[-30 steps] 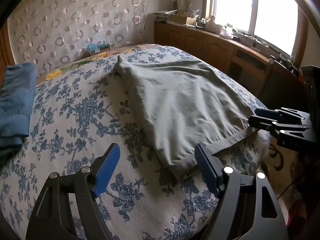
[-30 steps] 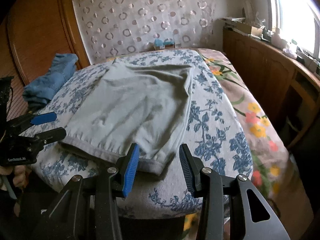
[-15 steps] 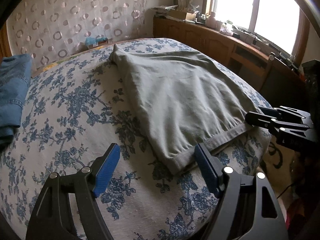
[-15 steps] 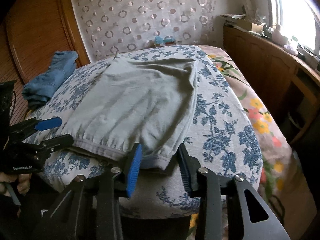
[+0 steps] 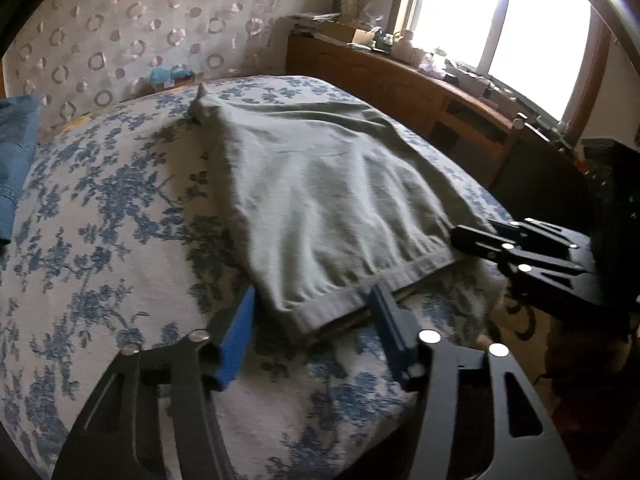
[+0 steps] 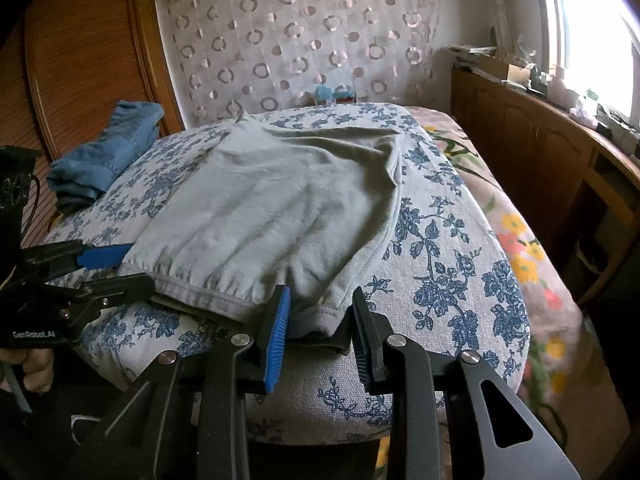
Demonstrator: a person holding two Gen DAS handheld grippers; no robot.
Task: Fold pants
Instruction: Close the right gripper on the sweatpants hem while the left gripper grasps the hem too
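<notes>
Grey-green pants [image 5: 332,204] lie folded lengthwise on the blue-flowered bed cover, waistband at the near edge; they also show in the right wrist view [image 6: 280,208]. My left gripper [image 5: 314,312] is open, its blue pads either side of the left waistband corner. My right gripper [image 6: 318,308] is open, with the right waistband corner between its pads. Each gripper shows in the other's view: the right one [image 5: 516,248] and the left one [image 6: 100,268].
Folded blue jeans [image 6: 104,156] lie at the bed's far left. A wooden cabinet [image 6: 552,152] with clutter under the window runs along the right. A circle-patterned curtain [image 6: 300,40] hangs behind the bed. A flowered sheet [image 6: 516,232] shows on the right.
Both grippers have moved forward and down to the waistband, so each now has a corner of it between its open pads.
</notes>
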